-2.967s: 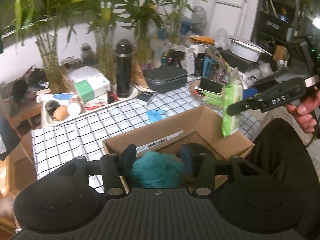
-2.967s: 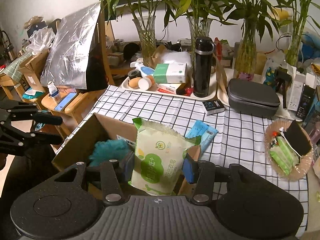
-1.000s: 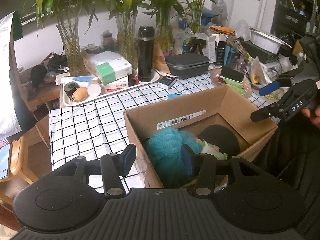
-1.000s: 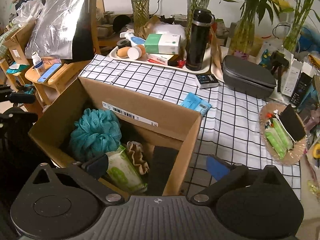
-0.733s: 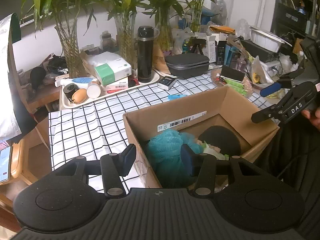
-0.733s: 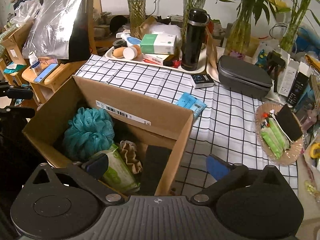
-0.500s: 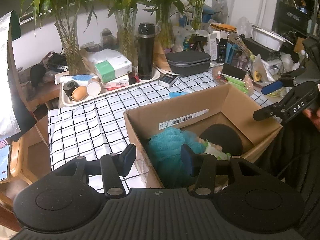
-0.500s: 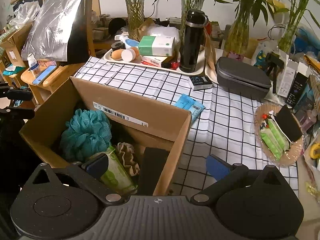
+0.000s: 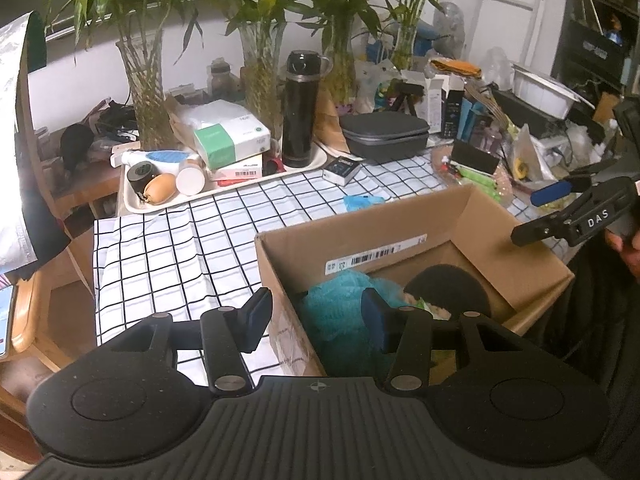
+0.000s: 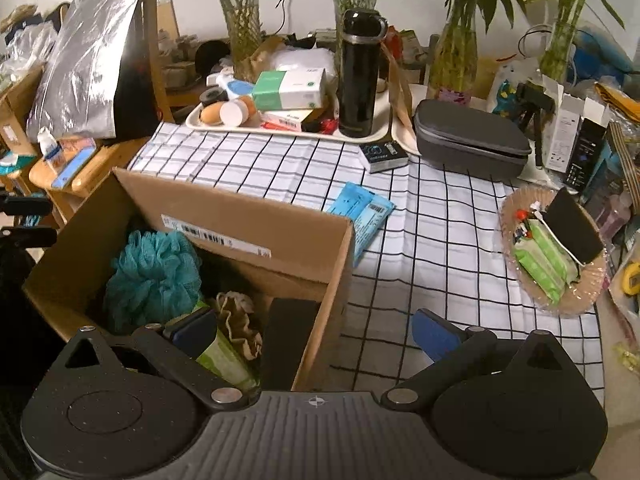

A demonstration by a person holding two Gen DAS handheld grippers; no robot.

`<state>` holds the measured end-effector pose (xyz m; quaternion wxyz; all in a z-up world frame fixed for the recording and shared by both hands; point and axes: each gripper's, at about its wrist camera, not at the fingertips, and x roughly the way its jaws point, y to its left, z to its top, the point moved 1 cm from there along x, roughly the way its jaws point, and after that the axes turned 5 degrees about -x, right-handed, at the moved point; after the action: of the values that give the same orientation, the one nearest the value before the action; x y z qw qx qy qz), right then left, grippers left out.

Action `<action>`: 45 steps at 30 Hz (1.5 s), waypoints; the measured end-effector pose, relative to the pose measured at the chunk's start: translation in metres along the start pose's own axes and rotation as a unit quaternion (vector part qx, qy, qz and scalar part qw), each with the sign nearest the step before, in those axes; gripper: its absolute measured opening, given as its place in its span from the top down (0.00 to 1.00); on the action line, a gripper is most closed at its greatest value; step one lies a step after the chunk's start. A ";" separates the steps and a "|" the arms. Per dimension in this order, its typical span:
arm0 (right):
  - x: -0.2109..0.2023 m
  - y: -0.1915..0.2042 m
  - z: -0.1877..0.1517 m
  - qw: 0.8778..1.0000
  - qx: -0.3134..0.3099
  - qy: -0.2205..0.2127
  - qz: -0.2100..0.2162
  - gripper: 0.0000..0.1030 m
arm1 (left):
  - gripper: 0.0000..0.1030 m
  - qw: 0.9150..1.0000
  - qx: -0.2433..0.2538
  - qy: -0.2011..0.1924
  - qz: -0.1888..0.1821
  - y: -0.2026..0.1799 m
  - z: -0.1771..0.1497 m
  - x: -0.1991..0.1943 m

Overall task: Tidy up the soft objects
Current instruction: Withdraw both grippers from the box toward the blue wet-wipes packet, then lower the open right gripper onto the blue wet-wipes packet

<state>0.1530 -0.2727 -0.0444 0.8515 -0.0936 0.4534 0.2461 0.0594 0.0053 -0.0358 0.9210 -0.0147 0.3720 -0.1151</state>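
Note:
An open cardboard box (image 10: 240, 216) stands on the checked tablecloth. Inside lie a teal bath puff (image 10: 152, 268), a green wipes pack (image 10: 224, 356), a beige ruffled cloth piece (image 10: 236, 320) and a black foam pad (image 10: 288, 344). My right gripper (image 10: 314, 334) is wide open astride the box's right wall, its left finger just above the wipes pack and not gripping it. My left gripper (image 9: 316, 320) is open astride the box's (image 9: 400, 220) near left corner, with one finger over the puff (image 9: 340, 300). From the left wrist, the right gripper (image 9: 536, 216) hovers at the box's right rim.
A blue packet (image 10: 360, 208) lies on the cloth behind the box. A woven basket (image 10: 588, 304) at the right holds green packs and a black sponge. A tray (image 10: 304, 130) with a black flask, boxes and jars, a grey case (image 10: 472, 140) and plant vases line the back.
Three seconds ago my right gripper was shut on the green wipes pack over the box; now the pack lies inside and the jaws stand wide open. Over the last second both grippers barely shifted.

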 end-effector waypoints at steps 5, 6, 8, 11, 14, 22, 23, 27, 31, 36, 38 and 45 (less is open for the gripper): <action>0.001 -0.009 0.003 1.000 0.016 -0.011 -0.008 0.00 | 0.53 1.000 0.000 -0.007 0.000 0.003 0.006 0.004; 0.001 -0.011 0.003 1.000 0.019 -0.013 -0.009 0.00 | 0.53 1.000 -0.001 -0.009 0.000 0.003 0.007 0.005; 0.003 -0.016 0.004 1.000 0.024 -0.015 -0.009 0.00 | 0.53 1.000 -0.001 -0.012 0.001 0.004 0.010 0.007; 0.004 -0.023 0.006 0.999 0.034 -0.021 -0.007 0.00 | 0.53 1.000 -0.003 -0.020 -0.001 0.006 0.014 0.010; 0.006 -0.030 0.009 0.999 0.042 -0.026 -0.002 0.00 | 0.53 1.000 -0.009 -0.027 -0.004 0.009 0.018 0.012; 0.015 -0.038 0.016 0.998 0.047 -0.032 -0.008 0.00 | 0.53 0.999 -0.009 -0.034 0.000 0.015 0.028 0.022; 0.016 -0.039 0.017 0.998 0.047 -0.031 -0.007 0.00 | 0.53 0.999 -0.010 -0.034 0.000 0.017 0.029 0.022; 0.021 -0.043 0.020 0.998 0.050 -0.030 -0.010 0.00 | 0.53 0.999 -0.016 -0.037 0.003 0.023 0.032 0.026; 0.026 -0.047 0.023 0.998 0.053 -0.031 -0.008 0.00 | 0.53 0.999 -0.022 -0.043 0.002 0.029 0.036 0.030; 0.033 -0.057 0.030 0.997 0.069 -0.036 -0.006 0.00 | 0.53 0.999 -0.029 -0.044 0.001 0.037 0.042 0.038; 0.038 -0.061 0.032 0.996 0.076 -0.036 -0.005 0.00 | 0.53 0.999 -0.031 -0.043 -0.001 0.040 0.045 0.043; 0.060 -0.072 0.040 0.995 0.088 -0.040 0.004 0.00 | 0.53 0.998 -0.040 -0.048 -0.007 0.053 0.052 0.059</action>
<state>0.2461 -0.3000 -0.0751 0.8728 -0.0068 0.4396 0.2121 0.1472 0.0407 -0.0448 0.9356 -0.0601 0.3315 -0.1057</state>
